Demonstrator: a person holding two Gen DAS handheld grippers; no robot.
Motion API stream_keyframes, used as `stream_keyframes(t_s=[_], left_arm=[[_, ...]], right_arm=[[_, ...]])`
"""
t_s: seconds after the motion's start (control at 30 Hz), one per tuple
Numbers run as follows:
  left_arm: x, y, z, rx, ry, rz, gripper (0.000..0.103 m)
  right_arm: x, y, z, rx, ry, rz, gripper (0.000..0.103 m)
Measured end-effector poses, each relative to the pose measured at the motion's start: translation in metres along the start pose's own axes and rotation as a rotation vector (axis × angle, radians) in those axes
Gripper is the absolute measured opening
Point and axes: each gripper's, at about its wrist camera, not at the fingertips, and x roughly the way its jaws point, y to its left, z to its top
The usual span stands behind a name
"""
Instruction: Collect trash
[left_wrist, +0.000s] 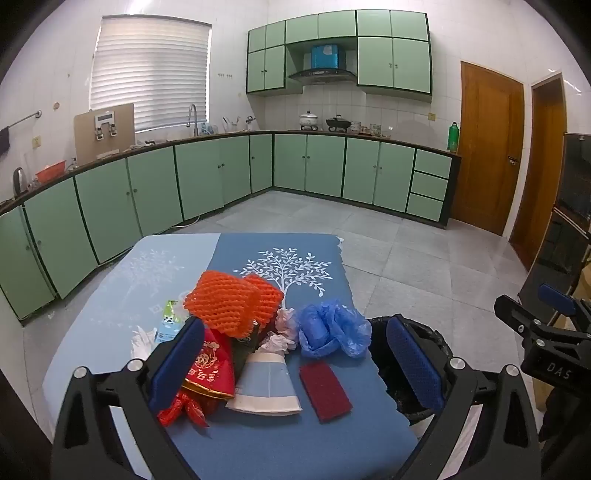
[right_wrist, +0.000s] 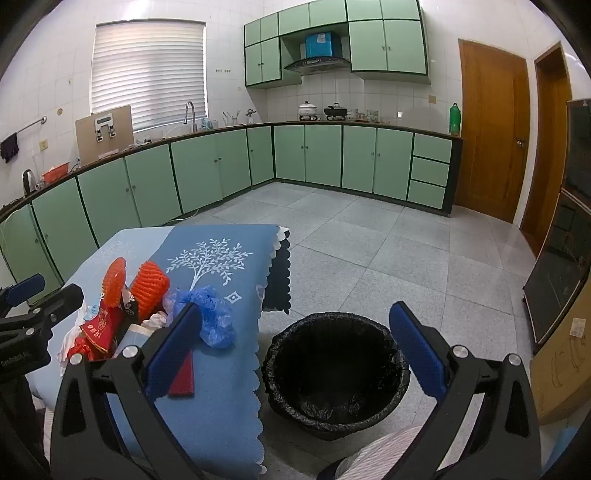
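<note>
The left gripper (left_wrist: 295, 363) is hovering with its blue-padded fingers (left_wrist: 177, 363) spread wide and holding nothing, and the trash pile is lying on the blue tablecloth (left_wrist: 295, 443) in the gap between and just beyond them. A flattened paper cup (left_wrist: 266, 384) and a dark red pad (left_wrist: 325, 389) are sitting between the fingers, a red printed bag (left_wrist: 208, 369) is lying against the left finger's inner side, and orange foam netting (left_wrist: 232, 301), a crumpled blue plastic glove (left_wrist: 334, 326) and white tissue (left_wrist: 284, 330) are resting farther ahead. The black-lined trash bin (left_wrist: 402, 373) is showing behind the right finger. The right gripper (right_wrist: 295, 354) is also hanging wide apart and empty, with the trash bin (right_wrist: 334, 369) standing on the floor between its fingers and the trash pile lying beyond its left finger, the blue glove (right_wrist: 212, 314) just past that fingertip.
</note>
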Motion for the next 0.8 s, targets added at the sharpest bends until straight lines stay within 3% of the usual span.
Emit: stream_keyframes(t_s=[0.8], left_arm=[[0.0001,-0.0001,-0.0002,0.005,-0.002,0.001,0.097]], right_arm=[[0.0006,0.0006,0.0007,0.003,-0.001,-0.001,0.098]])
